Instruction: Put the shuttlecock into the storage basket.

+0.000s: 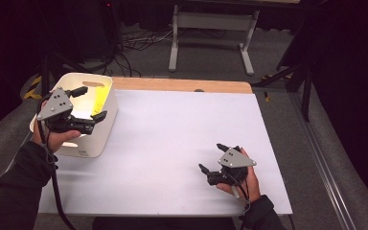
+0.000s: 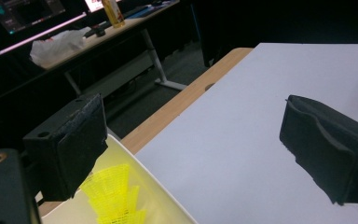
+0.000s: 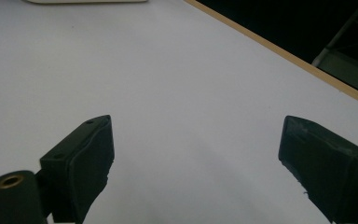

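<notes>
A white bin (image 1: 87, 146) stands at the table's left edge. Inside it lies a yellow mesh object (image 1: 100, 96), which looks like stacked plastic shuttlecocks (image 2: 114, 196) in the left gripper view. My left gripper (image 1: 92, 102) hovers over the bin's opening, open, nothing between its jaws (image 2: 193, 116). My right gripper (image 1: 212, 157) is held low over the white table sheet near the front right, also open and empty (image 3: 196, 130). Both jaws of each gripper stand wide apart.
The white sheet (image 1: 172, 139) covers the table, with a wooden strip (image 1: 182, 85) bare along the far edge. The bin's rim (image 3: 84, 1) shows at the top of the right gripper view. Beyond the table stand a desk frame (image 1: 211, 28) and floor cables (image 1: 134, 43).
</notes>
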Motion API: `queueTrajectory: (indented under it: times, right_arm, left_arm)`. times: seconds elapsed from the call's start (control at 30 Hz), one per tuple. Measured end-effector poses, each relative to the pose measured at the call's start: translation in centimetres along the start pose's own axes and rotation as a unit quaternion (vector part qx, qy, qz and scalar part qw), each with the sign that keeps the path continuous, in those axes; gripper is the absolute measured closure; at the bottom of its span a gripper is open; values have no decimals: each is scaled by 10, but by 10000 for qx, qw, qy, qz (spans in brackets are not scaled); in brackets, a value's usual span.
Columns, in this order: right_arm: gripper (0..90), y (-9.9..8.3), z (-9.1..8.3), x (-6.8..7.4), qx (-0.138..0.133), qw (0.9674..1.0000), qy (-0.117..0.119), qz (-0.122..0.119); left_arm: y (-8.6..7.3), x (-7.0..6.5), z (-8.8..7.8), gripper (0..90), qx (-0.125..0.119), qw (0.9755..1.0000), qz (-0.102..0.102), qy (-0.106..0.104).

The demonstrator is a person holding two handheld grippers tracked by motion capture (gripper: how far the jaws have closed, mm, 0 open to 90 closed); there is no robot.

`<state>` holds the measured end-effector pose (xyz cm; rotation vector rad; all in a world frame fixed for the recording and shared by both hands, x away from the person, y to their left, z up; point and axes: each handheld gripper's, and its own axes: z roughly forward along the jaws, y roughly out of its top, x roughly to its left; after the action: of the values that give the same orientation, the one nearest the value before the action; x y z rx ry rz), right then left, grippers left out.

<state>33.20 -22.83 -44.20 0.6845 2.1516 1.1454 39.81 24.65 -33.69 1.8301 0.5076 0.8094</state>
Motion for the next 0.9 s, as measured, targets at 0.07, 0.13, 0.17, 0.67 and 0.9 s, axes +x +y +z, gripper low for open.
queueTrajectory:
  times: [0.07, 0.13, 0.17, 0.67, 0.9]
  right_arm:
    - [111, 0, 0, 0, 2, 10000, 3, -13]
    - [110, 0, 1, 1, 7, 10000, 4, -28]
    - [110, 1, 1, 1, 2, 10000, 14, -26]
    - [109, 3, 0, 5, -18, 10000, 32, -90]
    - [109, 3, 0, 7, -29, 9999, 54, -103]
  left_arm:
    - [-1, -3, -1, 81, -58, 10000, 4, -15]
    - [-2, -9, -2, 77, -72, 10000, 7, -47]
    - [-3, -13, -3, 77, -102, 9999, -5, -124]
    - [-16, -41, -2, 73, -224, 9989, -66, -408]
    - [-22, -56, -1, 69, -317, 9981, -109, -521]
